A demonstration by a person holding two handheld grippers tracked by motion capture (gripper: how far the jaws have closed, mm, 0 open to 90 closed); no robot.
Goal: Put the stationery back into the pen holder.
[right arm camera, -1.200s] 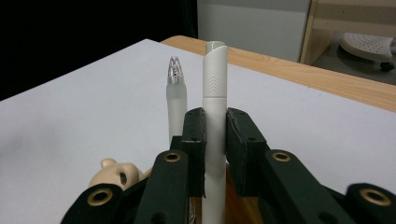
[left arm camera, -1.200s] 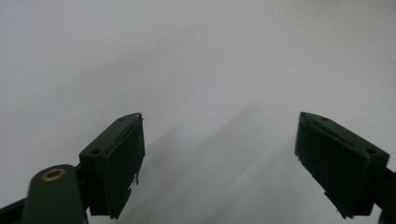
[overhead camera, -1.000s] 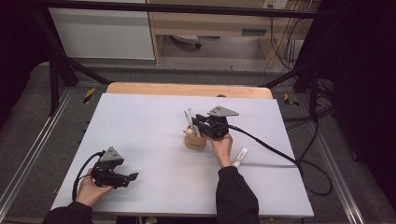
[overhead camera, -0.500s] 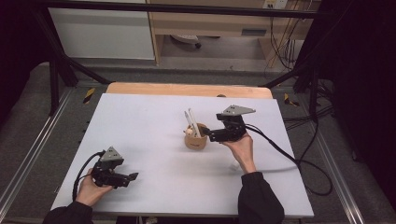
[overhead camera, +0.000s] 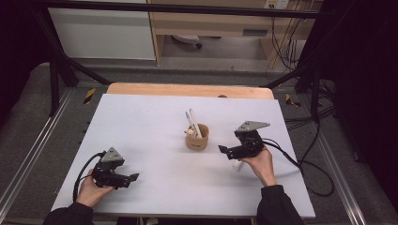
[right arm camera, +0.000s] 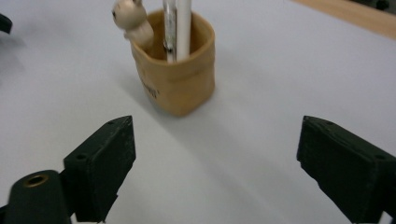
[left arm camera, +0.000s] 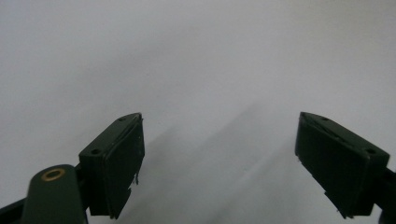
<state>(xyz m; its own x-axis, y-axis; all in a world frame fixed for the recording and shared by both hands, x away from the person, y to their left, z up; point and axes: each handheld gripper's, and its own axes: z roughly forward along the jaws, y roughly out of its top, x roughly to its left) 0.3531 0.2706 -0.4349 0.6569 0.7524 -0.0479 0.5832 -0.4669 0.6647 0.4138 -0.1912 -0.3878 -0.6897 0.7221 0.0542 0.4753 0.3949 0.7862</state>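
A tan cup (overhead camera: 197, 138) (right arm camera: 175, 79) stands mid-table with two white pens (overhead camera: 192, 123) (right arm camera: 180, 28) upright in it and a small cream figure (overhead camera: 189, 132) (right arm camera: 130, 18) at its rim. My right gripper (overhead camera: 224, 151) (right arm camera: 212, 163) hovers just right of the cup, pointing at it and apart from it. Its jaws have just been opening, then eased in a touch, and they stand open with nothing between them. My left gripper (overhead camera: 132, 178) (left arm camera: 219, 158) rests open at the front left over the bare white table top.
A white mat (overhead camera: 141, 122) covers the table, whose wooden edge (overhead camera: 187, 89) shows at the back. A short white object (overhead camera: 238, 165) lies under my right hand. Cables (overhead camera: 305, 164) trail off the right side. Dark frame legs and floor surround the table.
My right gripper has pulled back from the cup's top toward the right and opened, leaving the pens in the cup. The left gripper has stayed put.
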